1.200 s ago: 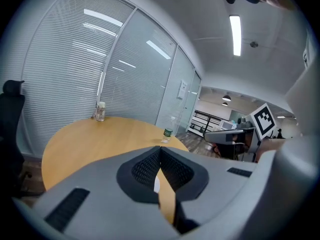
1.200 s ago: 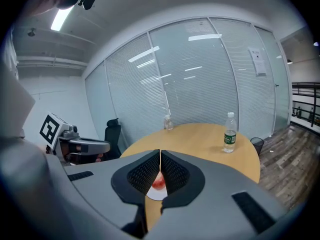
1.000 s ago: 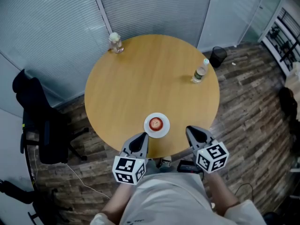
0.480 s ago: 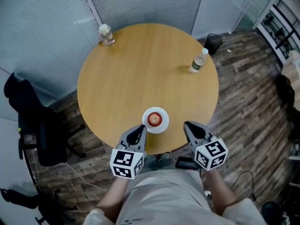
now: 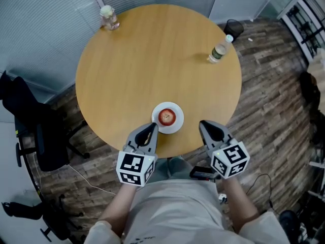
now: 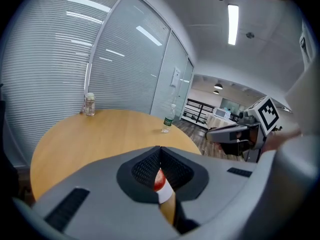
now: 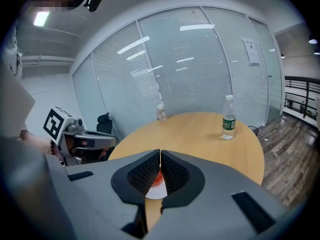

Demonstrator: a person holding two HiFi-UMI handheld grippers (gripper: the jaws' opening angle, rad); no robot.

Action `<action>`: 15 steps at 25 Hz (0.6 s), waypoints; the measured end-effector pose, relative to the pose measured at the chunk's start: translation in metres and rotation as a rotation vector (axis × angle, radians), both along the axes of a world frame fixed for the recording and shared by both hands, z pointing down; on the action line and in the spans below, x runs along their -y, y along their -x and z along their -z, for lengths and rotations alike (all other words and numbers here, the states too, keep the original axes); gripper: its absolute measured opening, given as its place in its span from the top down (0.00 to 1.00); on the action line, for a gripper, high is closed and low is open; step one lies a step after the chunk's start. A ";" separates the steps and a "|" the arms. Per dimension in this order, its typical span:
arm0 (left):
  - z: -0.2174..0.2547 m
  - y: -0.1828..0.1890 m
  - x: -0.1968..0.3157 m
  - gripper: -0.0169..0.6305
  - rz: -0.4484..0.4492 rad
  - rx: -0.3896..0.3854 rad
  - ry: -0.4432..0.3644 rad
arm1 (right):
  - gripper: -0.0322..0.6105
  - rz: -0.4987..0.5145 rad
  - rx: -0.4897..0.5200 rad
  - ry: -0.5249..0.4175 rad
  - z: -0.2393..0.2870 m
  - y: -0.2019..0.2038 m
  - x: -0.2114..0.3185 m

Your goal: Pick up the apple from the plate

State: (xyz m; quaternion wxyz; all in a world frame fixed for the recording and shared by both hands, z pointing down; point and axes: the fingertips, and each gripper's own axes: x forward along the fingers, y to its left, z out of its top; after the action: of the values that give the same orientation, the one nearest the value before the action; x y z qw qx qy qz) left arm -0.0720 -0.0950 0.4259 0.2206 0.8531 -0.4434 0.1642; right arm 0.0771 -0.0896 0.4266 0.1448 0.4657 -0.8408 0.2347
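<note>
Wood-plank floor [image 5: 269, 100] surrounds a round, honey-coloured bench [image 5: 152, 60], with slatted blinds [image 5: 45, 24] beyond its far edge and a dark chair [image 5: 38, 136] off its left edge. Close to the near edge, about midway along it, a white plate [image 5: 176, 126] carries a red apple [image 5: 166, 117] at its centre. The apple is round, so no long axis shows. A paler patch faces up toward the head camera, and its stem cannot be made out. The left tool [image 5: 152, 127] reaches over the near edge with its tip just beside the plate's left rim, though whether it touches the rim cannot be told. The right tool [image 5: 204, 125] reaches over the same edge further right, clearly apart from the plate. Both tools are clenched, their ribbed pads meeting at the tip, with nothing between them. Each gripper view shows only a sliver of apple and plate through the notch below the closed tips. Both point forward and slant down toward the bench, angled slightly inward toward the plate, marker cubes at the rear. The person's bare forearms [image 5: 117, 212] run back from the cubes to the torso. A clear bottle [image 5: 219, 49] with a green label stands near the far right edge, and a small jar [image 5: 108, 17] stands at the far left edge.
</note>
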 end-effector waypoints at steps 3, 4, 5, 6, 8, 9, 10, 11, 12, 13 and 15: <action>-0.007 -0.002 0.006 0.97 -0.002 -0.001 0.016 | 0.90 0.005 -0.005 0.016 -0.006 0.003 0.004; -0.010 -0.003 0.008 0.97 -0.005 -0.002 0.021 | 0.90 0.007 -0.006 0.022 -0.009 0.004 0.005; -0.012 -0.004 0.009 0.97 -0.010 -0.001 0.024 | 0.90 0.009 -0.005 0.029 -0.012 0.005 0.005; -0.015 -0.005 0.009 0.97 -0.017 0.000 0.028 | 0.90 0.010 -0.003 0.035 -0.014 0.006 0.005; -0.022 -0.007 0.008 0.97 -0.029 0.008 0.036 | 0.90 0.010 0.000 0.045 -0.020 0.007 0.004; -0.025 -0.006 0.008 0.97 -0.030 0.011 0.040 | 0.90 0.010 0.000 0.049 -0.023 0.008 0.003; -0.029 -0.005 0.008 0.97 -0.028 0.013 0.046 | 0.90 0.011 -0.002 0.052 -0.025 0.008 0.003; -0.032 -0.004 0.008 0.97 -0.024 0.012 0.052 | 0.90 0.013 -0.004 0.056 -0.027 0.008 0.003; -0.034 -0.003 0.008 0.97 -0.018 0.010 0.060 | 0.90 0.013 -0.006 0.060 -0.030 0.008 0.003; -0.037 -0.003 0.009 0.97 -0.014 0.008 0.066 | 0.90 0.012 -0.007 0.065 -0.032 0.007 0.004; -0.042 -0.003 0.009 0.97 -0.012 0.009 0.076 | 0.90 0.009 -0.007 0.073 -0.036 0.006 0.005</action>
State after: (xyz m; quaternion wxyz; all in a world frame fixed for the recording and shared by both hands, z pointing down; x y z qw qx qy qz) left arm -0.0694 -0.1040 0.4681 0.2498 0.8461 -0.4326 0.1862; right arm 0.0708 -0.0948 0.4626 0.1657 0.4571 -0.8334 0.2629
